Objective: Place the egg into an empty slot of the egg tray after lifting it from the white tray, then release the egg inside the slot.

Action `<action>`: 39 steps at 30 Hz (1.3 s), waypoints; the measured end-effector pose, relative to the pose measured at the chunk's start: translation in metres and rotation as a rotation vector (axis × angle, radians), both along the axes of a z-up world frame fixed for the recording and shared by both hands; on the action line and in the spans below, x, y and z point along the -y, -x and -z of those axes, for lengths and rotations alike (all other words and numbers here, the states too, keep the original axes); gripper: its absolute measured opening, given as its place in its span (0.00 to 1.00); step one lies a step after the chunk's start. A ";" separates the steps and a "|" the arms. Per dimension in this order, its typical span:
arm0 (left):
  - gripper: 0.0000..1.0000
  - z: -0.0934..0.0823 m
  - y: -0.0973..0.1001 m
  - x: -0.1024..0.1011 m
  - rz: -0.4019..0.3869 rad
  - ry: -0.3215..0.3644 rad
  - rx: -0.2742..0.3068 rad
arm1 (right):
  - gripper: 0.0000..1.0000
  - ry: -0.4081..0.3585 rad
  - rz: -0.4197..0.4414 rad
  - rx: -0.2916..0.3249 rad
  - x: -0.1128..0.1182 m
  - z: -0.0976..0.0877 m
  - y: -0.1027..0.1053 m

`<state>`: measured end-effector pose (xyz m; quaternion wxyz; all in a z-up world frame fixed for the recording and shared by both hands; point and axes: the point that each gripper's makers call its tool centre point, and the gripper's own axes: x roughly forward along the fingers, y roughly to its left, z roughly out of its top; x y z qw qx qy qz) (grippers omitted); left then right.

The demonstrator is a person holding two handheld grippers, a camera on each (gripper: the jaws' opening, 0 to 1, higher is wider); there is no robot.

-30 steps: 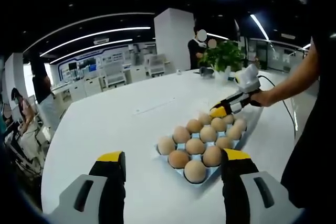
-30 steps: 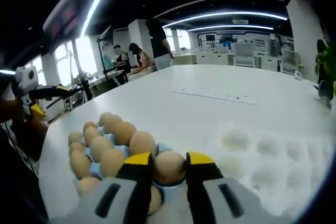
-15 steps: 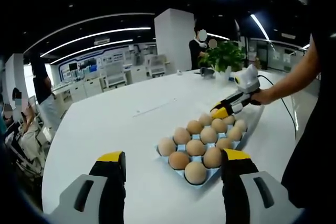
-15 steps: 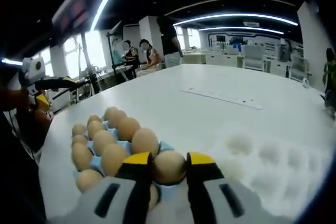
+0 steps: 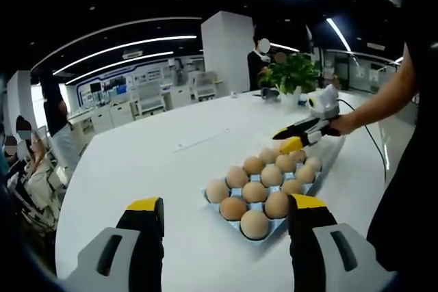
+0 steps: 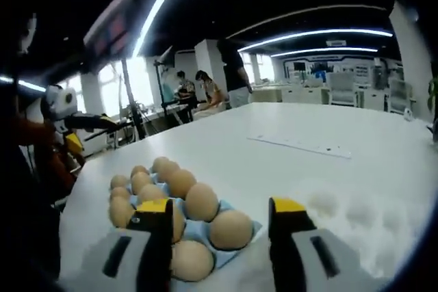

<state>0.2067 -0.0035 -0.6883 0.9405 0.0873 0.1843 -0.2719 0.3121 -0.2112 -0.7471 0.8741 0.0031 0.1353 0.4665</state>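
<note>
1. My right tool stands wide, nothing between its yellow-tipped jaws; in the right gripper view they rise on either side of the near corner of the egg tray.
2. The egg sits in the tray's nearest corner slot, free of both jaws and just ahead of the gap between them.
3. The egg tray is pale blue and lies flat on the white counter. Brown eggs fill its rows; I cannot tell from either view whether any slot is bare.
4. To the right of the egg tray in the right gripper view lies the white tray, its dimples blurred and hard to make out against the counter.
5. My left tool also stands wide, with nothing in it, low over the counter and well short of the egg tray.
6. In the left gripper view, my right tool hangs just above the far end of the egg tray, my hand around its grip.
7. A potted plant stands at the far edge of the counter, and people are in the office behind.
</note>
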 end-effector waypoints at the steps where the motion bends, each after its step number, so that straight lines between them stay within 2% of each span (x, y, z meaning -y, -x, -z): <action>1: 0.75 0.000 0.000 0.001 0.003 0.002 0.000 | 0.70 -0.010 -0.015 0.031 -0.001 -0.005 0.002; 3: 0.75 0.000 0.000 0.001 0.007 0.004 0.000 | 0.79 -0.027 -0.022 0.026 0.001 -0.008 0.005; 5: 0.75 -0.001 0.001 0.002 0.010 0.009 0.000 | 0.86 -0.032 -0.040 0.053 0.001 -0.015 0.008; 8: 0.75 -0.001 0.002 0.003 0.020 0.011 0.000 | 0.94 -0.026 -0.104 0.055 0.001 -0.020 0.023; 10: 0.75 -0.002 0.004 0.008 0.038 0.045 -0.005 | 0.98 0.015 -0.165 0.061 -0.001 -0.019 0.037; 13: 0.76 -0.004 0.008 0.013 0.073 0.054 -0.002 | 0.99 0.033 -0.215 0.050 -0.003 -0.021 0.055; 17: 0.78 -0.008 0.018 0.025 0.136 0.071 0.006 | 0.99 0.043 -0.277 0.057 -0.007 -0.033 0.082; 18: 0.79 -0.010 0.021 0.028 0.152 0.080 0.008 | 0.99 0.051 -0.297 0.066 -0.007 -0.040 0.095; 19: 0.80 -0.011 0.024 0.030 0.162 0.083 0.008 | 0.99 0.054 -0.302 0.069 -0.007 -0.042 0.098; 23: 0.92 -0.020 0.046 0.046 0.257 0.174 -0.033 | 0.99 0.056 -0.338 0.084 -0.010 -0.064 0.131; 25: 0.93 -0.025 0.057 0.049 0.308 0.141 -0.006 | 0.99 0.072 -0.355 0.108 -0.013 -0.075 0.150; 29: 0.95 -0.036 0.076 0.054 0.359 0.153 0.009 | 0.98 0.078 -0.365 0.130 -0.020 -0.094 0.187; 31: 0.95 -0.042 0.089 0.056 0.392 0.158 0.024 | 0.98 0.102 -0.361 0.161 -0.022 -0.099 0.204; 35: 0.95 -0.046 0.111 0.055 0.420 0.145 0.027 | 0.98 0.126 -0.372 0.161 -0.024 -0.098 0.230; 39: 0.95 -0.045 0.125 0.058 0.418 0.135 0.028 | 0.98 0.143 -0.390 0.166 -0.022 -0.092 0.245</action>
